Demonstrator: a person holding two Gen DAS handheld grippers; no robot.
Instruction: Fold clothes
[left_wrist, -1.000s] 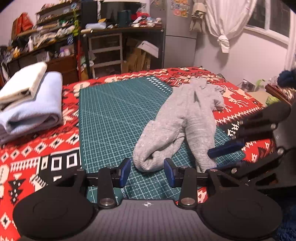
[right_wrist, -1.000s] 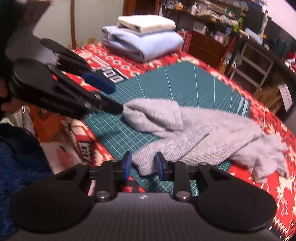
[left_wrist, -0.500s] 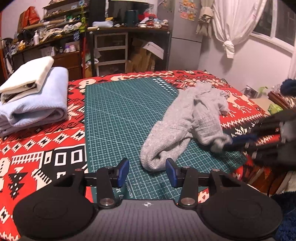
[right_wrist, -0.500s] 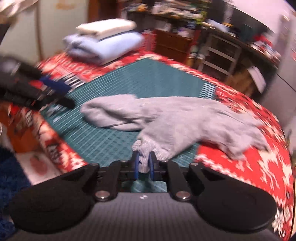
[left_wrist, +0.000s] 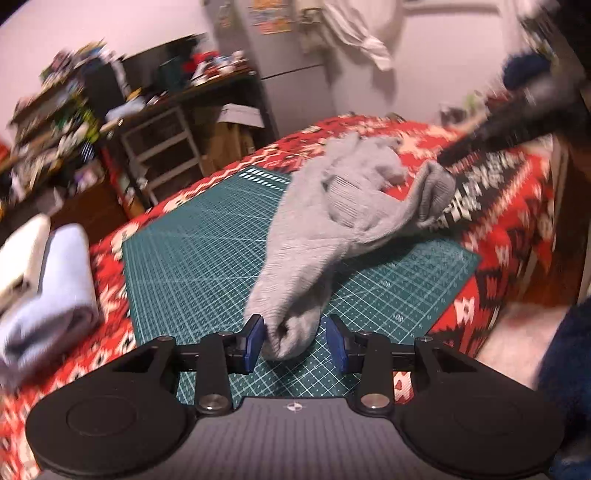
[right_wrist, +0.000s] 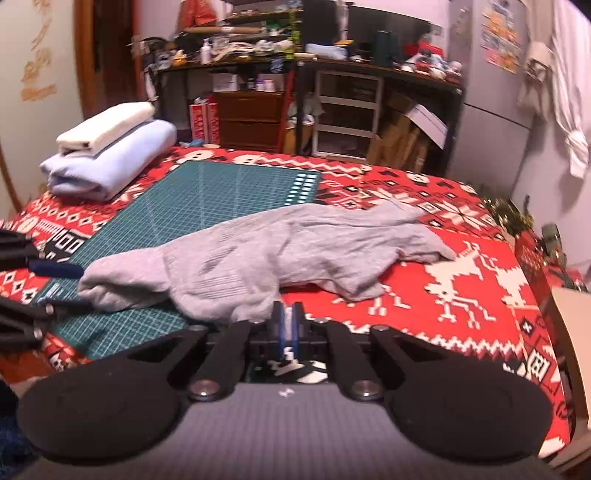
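The grey garment (right_wrist: 295, 251) lies half on the green cutting mat (right_wrist: 207, 195), half on the red patterned bed cover (right_wrist: 480, 280). A second ago neither claw held it; now the right claw (right_wrist: 286, 326) has pinched shut on one leg end, and the left claw (left_wrist: 295, 343) is wide open around the other, not yet closed. Looks like it's about to get stretched flat for folding.

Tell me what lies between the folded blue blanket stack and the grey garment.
In the right wrist view, only bare green cutting mat and a strip of red patterned bedspread separate the blue blanket stack from the grey garment.
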